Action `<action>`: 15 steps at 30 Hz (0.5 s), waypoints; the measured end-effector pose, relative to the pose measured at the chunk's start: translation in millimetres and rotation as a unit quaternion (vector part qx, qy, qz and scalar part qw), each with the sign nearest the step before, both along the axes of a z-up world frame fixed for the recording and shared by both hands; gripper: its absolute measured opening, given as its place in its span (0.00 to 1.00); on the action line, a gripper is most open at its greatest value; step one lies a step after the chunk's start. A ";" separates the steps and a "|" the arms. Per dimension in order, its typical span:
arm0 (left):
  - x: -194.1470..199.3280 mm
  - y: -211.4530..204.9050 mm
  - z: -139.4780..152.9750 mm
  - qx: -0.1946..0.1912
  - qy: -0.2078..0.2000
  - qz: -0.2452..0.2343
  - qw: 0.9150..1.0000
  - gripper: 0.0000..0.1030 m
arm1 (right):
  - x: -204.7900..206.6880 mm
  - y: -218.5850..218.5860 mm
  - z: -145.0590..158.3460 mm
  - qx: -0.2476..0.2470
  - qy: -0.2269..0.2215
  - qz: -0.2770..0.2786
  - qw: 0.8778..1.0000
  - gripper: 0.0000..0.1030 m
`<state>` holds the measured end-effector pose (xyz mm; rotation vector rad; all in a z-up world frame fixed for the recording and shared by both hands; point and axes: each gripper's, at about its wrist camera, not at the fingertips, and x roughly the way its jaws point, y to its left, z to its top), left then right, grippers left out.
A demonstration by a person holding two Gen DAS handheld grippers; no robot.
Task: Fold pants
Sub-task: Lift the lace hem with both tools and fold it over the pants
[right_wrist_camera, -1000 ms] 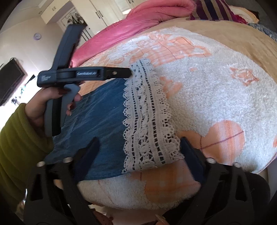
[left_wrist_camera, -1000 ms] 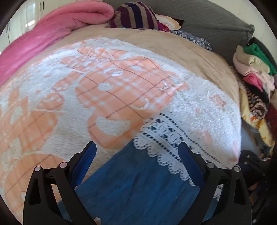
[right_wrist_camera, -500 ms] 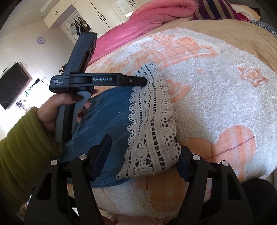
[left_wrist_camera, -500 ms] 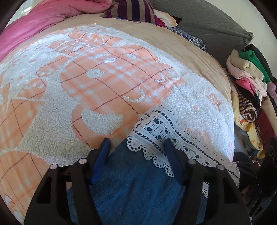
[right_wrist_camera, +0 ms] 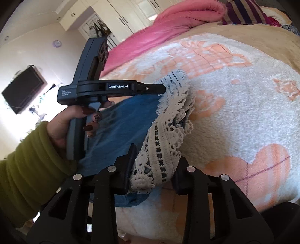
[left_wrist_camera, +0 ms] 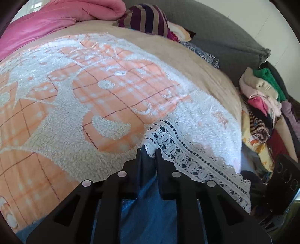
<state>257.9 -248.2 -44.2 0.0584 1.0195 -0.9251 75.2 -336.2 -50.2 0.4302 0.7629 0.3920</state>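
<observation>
From the left wrist camera, the left gripper (left_wrist_camera: 148, 156) has its two black fingers squeezed nearly together on the blue pants (left_wrist_camera: 150, 212), right at the corner where the white lace trim (left_wrist_camera: 189, 154) starts. The pants lie on a fluffy white and orange blanket (left_wrist_camera: 90, 105) that covers the bed. The blue cloth runs from the bottom of the view up to the fingers, and the lace trim runs off to the right, toward the bed's edge. Past the blanket there is a tan sheet (left_wrist_camera: 187, 62), a pink quilt (left_wrist_camera: 56, 20), a striped pillow (left_wrist_camera: 148, 18) and a gray pillow (left_wrist_camera: 215, 32). A pile of clothes (left_wrist_camera: 262, 105) sits to the right of the bed.

From the right wrist camera, the right gripper (right_wrist_camera: 153, 165) has its fingers partly closed, with the bunched lace trim (right_wrist_camera: 168, 127) between them, touching the left finger. I cannot tell if it truly pinches the lace. The blue pants (right_wrist_camera: 121, 127) stretch from here to the left gripper (right_wrist_camera: 162, 90), which holds the far corner. A hand (right_wrist_camera: 75, 123) in a green sleeve (right_wrist_camera: 28, 169) grips its handle. The pants are a little above the blanket (right_wrist_camera: 243, 116). The room has white closets (right_wrist_camera: 116, 16), a dark TV (right_wrist_camera: 22, 90) and a round clock (right_wrist_camera: 57, 43) on the wall.
</observation>
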 end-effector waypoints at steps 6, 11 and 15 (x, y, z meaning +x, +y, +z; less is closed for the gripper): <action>-16.9 32.4 26.4 -0.047 -0.013 0.008 0.999 0.13 | -9.9 11.5 14.7 0.016 -0.055 0.028 0.998 0.24; -29.9 88.2 43.9 -0.081 -0.030 0.042 0.995 0.13 | -19.1 38.4 37.4 0.020 -0.102 0.068 0.992 0.24; -35.4 142.6 52.0 -0.103 -0.043 0.093 0.989 0.13 | -10.3 91.0 56.3 0.005 -0.122 0.126 0.985 0.24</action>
